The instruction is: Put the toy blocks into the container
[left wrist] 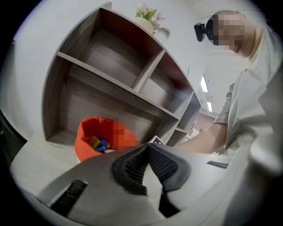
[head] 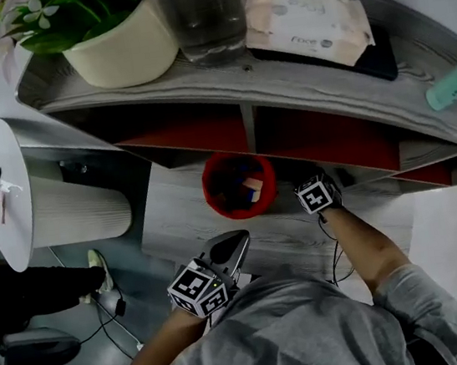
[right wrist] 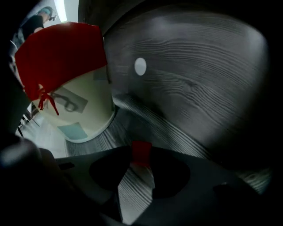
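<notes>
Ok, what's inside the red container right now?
A heap of toy blocks, yellow, blue and tan among them, inside the red container. Its wall and the upper blocks cover the rest, so no count.

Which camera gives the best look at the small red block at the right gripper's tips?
The right gripper view: the red block sits close up, pinched between the jaw tips of the right gripper. In the head view that gripper's marker cube hides it; the left gripper view does not show it.
</notes>
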`<state>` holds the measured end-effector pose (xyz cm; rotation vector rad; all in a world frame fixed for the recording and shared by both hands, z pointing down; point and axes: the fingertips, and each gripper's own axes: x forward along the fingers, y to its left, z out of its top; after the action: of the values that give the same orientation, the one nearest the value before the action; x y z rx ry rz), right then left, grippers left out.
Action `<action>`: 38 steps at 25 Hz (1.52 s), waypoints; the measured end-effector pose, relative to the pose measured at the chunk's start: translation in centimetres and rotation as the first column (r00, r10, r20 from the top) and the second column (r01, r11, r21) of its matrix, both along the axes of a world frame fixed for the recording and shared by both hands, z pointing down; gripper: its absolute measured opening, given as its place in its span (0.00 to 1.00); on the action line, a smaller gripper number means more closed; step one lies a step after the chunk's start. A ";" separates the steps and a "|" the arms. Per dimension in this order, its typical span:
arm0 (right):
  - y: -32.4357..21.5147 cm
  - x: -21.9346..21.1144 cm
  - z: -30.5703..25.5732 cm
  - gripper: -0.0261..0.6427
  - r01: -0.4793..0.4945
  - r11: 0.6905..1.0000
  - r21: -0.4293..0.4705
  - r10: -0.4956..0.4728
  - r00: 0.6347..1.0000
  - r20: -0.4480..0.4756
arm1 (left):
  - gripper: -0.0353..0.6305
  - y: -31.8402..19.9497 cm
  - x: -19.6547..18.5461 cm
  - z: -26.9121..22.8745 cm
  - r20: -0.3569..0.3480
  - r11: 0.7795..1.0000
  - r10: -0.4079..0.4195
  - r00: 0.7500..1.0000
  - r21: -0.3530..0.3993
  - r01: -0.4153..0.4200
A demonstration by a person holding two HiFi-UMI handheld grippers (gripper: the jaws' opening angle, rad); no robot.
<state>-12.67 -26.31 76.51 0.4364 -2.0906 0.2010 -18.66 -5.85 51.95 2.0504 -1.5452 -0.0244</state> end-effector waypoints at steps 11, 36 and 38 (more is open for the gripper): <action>6.7 1.3 -16.2 0.27 0.257 0.966 -0.008 -0.246 0.931 0.271 | 0.07 -0.5 5.2 -3.1 0.015 0.988 -0.136 0.991 0.074 0.135; 13.1 -12.4 -26.2 0.56 0.528 0.840 0.123 -0.536 0.777 0.330 | 0.07 4.0 -3.4 -9.7 0.070 0.910 -0.380 0.923 0.208 0.359; 13.4 -12.2 -26.3 0.56 0.536 0.834 0.133 -0.547 0.771 0.325 | 0.07 4.2 -3.5 -9.6 0.067 0.911 -0.377 0.924 0.207 0.357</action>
<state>-24.89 -12.91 50.25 -0.2234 -2.4816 -0.1116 -22.19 -1.65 42.36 1.8938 -2.0492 -0.2187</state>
